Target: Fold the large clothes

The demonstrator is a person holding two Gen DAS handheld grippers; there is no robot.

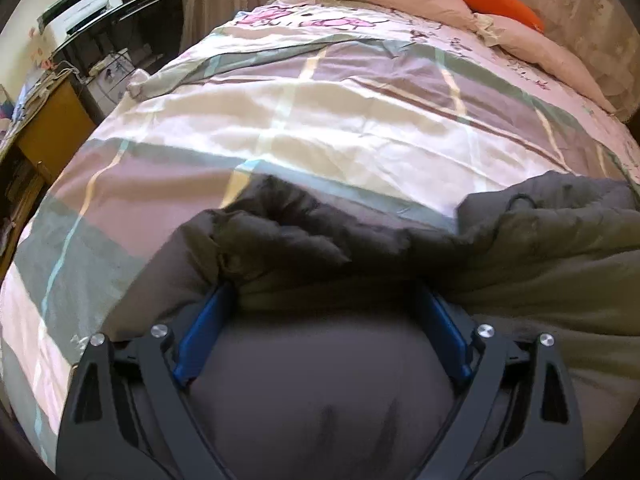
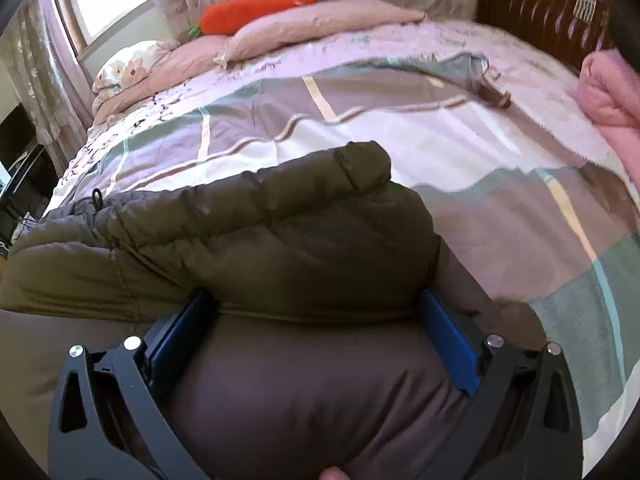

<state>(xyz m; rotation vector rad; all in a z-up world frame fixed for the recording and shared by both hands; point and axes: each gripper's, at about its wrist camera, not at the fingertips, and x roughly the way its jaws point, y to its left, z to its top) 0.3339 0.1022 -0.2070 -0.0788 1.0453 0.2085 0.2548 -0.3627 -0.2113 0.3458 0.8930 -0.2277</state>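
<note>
Left wrist view: the left gripper [image 1: 324, 300] stands with its jaws spread wide, its blue pads [image 1: 204, 332] on either side of a smooth grey-brown bulge of the coat [image 1: 316, 384]. The padding fills the gap, and the pads seem to lie against it, but a real squeeze cannot be told. Past the fingertips the coat turns to quilted olive-brown, crumpled into folds, with a thin black cord [image 1: 520, 200] looping on its far edge.

Right wrist view: the right gripper [image 2: 320, 304] is likewise wide apart around the same puffy coat [image 2: 280, 248], the blue pads [image 2: 448, 340] flanking the grey lining side; whether they press cannot be told. Beyond the tips a stitched olive panel folds over.

The coat lies at the near edge of the bed [image 1: 320, 120], on a striped pastel cover. Farther up the bed lie pink pillows [image 2: 320, 20], and past them a carrot plush [image 2: 256, 8].
</note>
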